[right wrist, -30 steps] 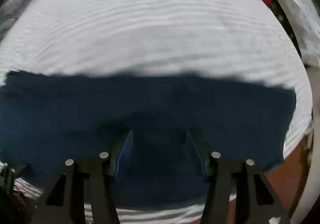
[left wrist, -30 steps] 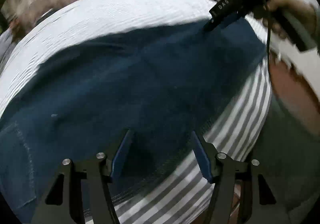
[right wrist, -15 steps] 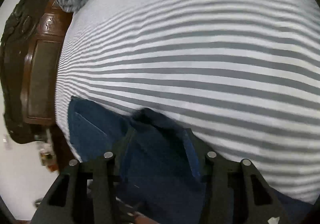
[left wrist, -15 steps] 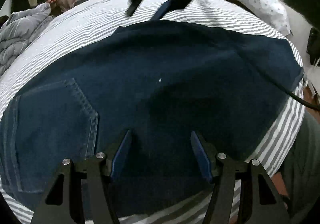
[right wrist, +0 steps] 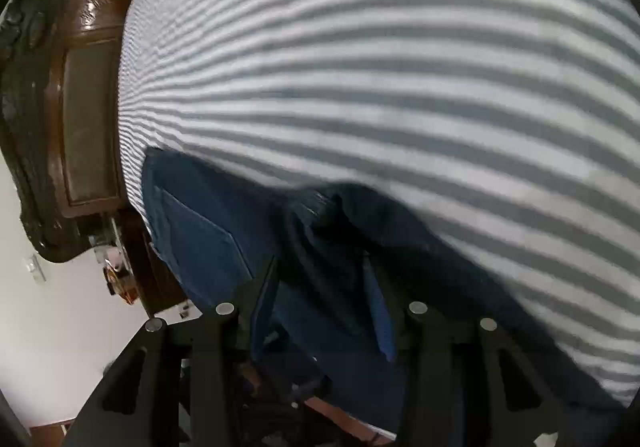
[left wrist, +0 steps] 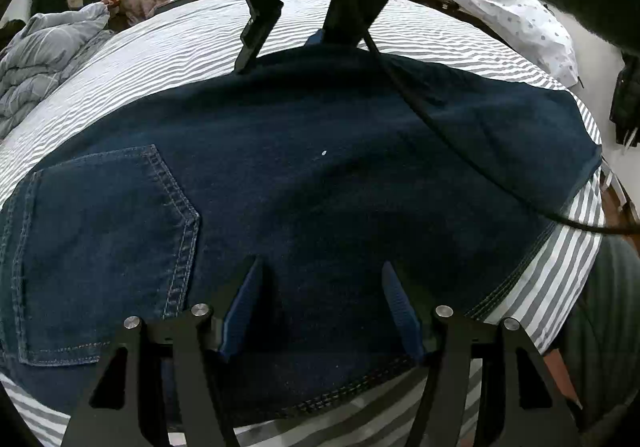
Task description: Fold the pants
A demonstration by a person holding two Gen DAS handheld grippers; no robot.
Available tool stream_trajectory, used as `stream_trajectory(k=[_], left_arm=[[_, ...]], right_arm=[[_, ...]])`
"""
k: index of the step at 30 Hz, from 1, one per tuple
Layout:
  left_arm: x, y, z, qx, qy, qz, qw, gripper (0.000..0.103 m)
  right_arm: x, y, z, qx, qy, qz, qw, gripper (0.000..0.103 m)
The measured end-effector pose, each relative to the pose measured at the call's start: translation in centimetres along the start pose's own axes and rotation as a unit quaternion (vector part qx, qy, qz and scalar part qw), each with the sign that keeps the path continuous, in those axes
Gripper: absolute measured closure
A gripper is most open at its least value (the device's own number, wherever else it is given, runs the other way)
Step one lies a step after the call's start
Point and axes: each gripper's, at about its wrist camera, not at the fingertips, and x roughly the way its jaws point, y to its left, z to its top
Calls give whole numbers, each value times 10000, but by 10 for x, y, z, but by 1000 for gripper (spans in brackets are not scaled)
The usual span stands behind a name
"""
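A striped bed sheet (left wrist: 440, 35) covered the bed, with dark blue jeans (left wrist: 320, 167) spread flat over its near part. The left gripper (left wrist: 320, 307) hung spread above the denim. At the far edge, the right gripper (right wrist: 320, 295), jaws just closing, pinched a raised fold.

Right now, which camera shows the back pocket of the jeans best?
The left wrist view: the back pocket lies flat and sharp, its stitching showing all round. The right wrist view shows the pocket blurred and edge-on, partly behind the right gripper.
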Motion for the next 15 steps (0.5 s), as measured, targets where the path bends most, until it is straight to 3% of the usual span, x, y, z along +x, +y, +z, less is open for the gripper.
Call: stream_trajectory(k=[1, 5, 6, 11, 15], left_arm=[[0, 0, -1, -2, -28, -6, 10000, 40], [0, 1, -4, -13, -46, 1, 10000, 39], [0, 1, -3, -39, -29, 5, 10000, 39], [0, 0, -3, -46, -26, 33, 10000, 39], [-2, -2, -4, -37, -19, 41, 10000, 39]], right_arm=[[2, 0, 1, 7, -44, 103, 9999, 61], [4, -16, 20, 420, -408, 1160, 9915, 61], [9, -18, 25, 478, -437, 1210, 9905, 63], [7, -13, 23, 410, -753, 619, 9944, 90], [-21, -1, 11, 174, -1072, 734, 9914, 91]])
